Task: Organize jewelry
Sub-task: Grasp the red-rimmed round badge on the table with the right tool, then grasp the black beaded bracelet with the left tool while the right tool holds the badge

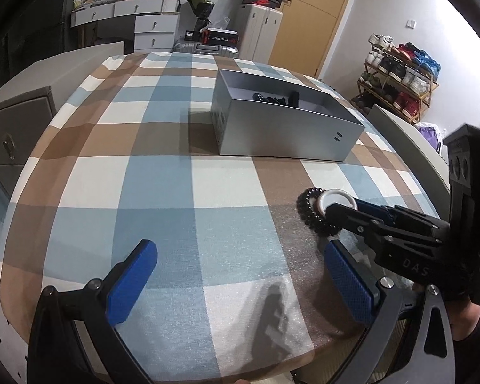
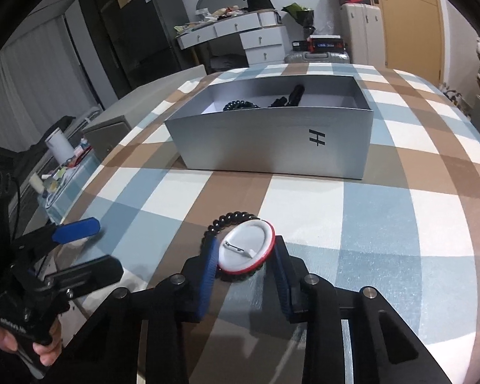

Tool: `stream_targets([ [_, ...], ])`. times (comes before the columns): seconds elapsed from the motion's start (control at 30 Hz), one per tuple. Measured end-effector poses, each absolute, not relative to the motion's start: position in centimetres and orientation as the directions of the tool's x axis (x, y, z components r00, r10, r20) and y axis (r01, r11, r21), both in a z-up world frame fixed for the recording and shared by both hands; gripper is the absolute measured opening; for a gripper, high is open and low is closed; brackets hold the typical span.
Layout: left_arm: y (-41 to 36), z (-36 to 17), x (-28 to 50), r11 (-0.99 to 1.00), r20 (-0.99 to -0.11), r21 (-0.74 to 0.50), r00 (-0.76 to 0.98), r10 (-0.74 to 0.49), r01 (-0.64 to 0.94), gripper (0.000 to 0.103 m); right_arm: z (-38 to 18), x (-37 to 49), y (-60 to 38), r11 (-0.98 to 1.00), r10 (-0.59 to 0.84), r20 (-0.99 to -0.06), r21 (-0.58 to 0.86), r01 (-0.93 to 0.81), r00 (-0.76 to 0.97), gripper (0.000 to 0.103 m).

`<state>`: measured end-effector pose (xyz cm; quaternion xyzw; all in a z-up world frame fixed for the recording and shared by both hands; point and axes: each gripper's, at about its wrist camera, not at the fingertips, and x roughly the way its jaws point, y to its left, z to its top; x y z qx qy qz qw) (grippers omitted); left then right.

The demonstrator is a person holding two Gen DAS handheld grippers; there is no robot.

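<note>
**Badge pinched, bracelet lying under it**

My right gripper (image 2: pixel 244 257) is clamped across the round pin badge (image 2: pixel 246 248), one blue pad on each edge, back side up with the metal pin showing. The badge sits just in front of the silver box (image 2: pixel 272 147), on top of a black beaded bracelet (image 2: pixel 236 216) that rests on the checked tablecloth (image 2: pixel 384 224). My left gripper (image 1: pixel 236 278) hangs with its jaws spread wide and nothing between them, nearer to me than the box and beside the badge.

I judge the badge light, stiff and slick at the rim, so an edge grip could let it pivot or pop out; a firm squeeze across the full width seems safest. The bracelet looks loose and floppy and may drag along if a bead catches.

Inside the box I make out only dark shapes, one a coiled band; the rest is unclear. The badge's front face is hidden, and the near half of the bracelet is covered by it.
</note>
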<state>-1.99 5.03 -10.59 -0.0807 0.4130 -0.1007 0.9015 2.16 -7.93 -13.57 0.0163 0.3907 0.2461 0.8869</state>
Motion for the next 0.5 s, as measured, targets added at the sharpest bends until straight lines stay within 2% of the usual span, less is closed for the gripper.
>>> stream_targets([
  [0.07,5.2,-10.6,-1.9,0.967,-0.728,-0.231,0.639,-0.247,0.11,0.101,-13.6,2.0,-8.1,0.877,0.454,-0.682,0.229,-0.422,0.573,0.017],
  [0.17,5.1,-10.6,-1.9,0.968,-0.733,-0.226,0.635,-0.245,0.112,0.101,-13.7,1.9,-8.6,0.87,0.476,-0.667,0.263,-0.417,0.573,0.015],
  [0.37,4.6,-10.5,-1.7,0.969,-0.743,-0.208,0.623,-0.244,0.131,0.101,-13.7,1.9,-9.2,0.858,0.504,-0.653,0.304,-0.413,0.565,0.014],
  [0.5,4.1,-10.6,-1.6,0.969,-0.752,-0.201,0.612,-0.246,0.143,0.101,-13.8,2.5,-9.7,0.849,0.525,-0.647,0.354,-0.392,0.553,0.018],
])
